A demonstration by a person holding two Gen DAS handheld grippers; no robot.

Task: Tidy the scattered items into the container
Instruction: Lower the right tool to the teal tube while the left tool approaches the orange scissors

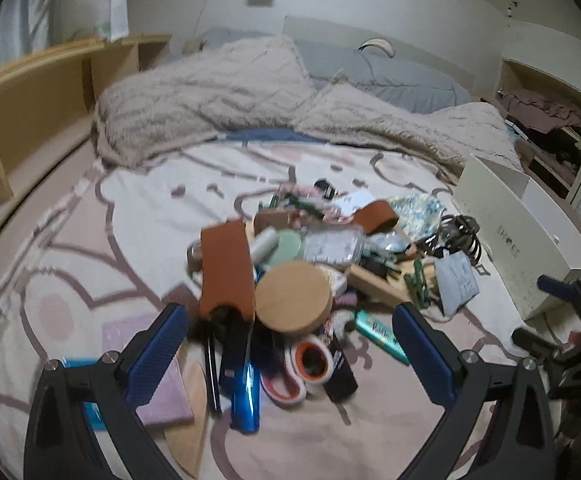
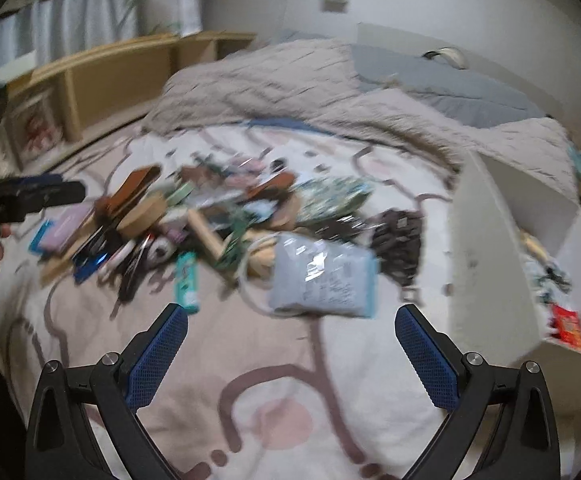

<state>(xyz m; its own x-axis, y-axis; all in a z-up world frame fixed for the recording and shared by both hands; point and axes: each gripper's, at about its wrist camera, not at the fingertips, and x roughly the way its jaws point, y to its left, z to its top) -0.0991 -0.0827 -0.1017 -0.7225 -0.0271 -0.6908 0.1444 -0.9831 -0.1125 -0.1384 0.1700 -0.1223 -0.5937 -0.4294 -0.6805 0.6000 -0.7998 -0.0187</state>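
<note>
1. The bed [image 1: 138, 208] fills both views, spread with a pale blanket printed with pink and brown outlines; a fuzzy beige throw [image 1: 210, 96] is bunched far beyond the fingers, with a wooden shelf [image 1: 30, 92] along the left wall.
2. A white box [image 2: 502, 240], the container, sits open right of the right gripper [image 2: 292, 326], with small items and a red packet [image 2: 568, 328] inside.
3. The scattered pile [image 1: 310, 264] lies just ahead of the left gripper [image 1: 290, 326]: a brown case [image 1: 226, 268], a round cork lid [image 1: 294, 298], a blue tube [image 1: 246, 396], a teal tube [image 1: 382, 336].
4. A grey pouch [image 2: 322, 276] lies just beyond the right fingers, nearest the box.
5. Both pairs of fingers are spread wide and hold nothing.
6. The right view is blurred; small items there are unclear.
</note>
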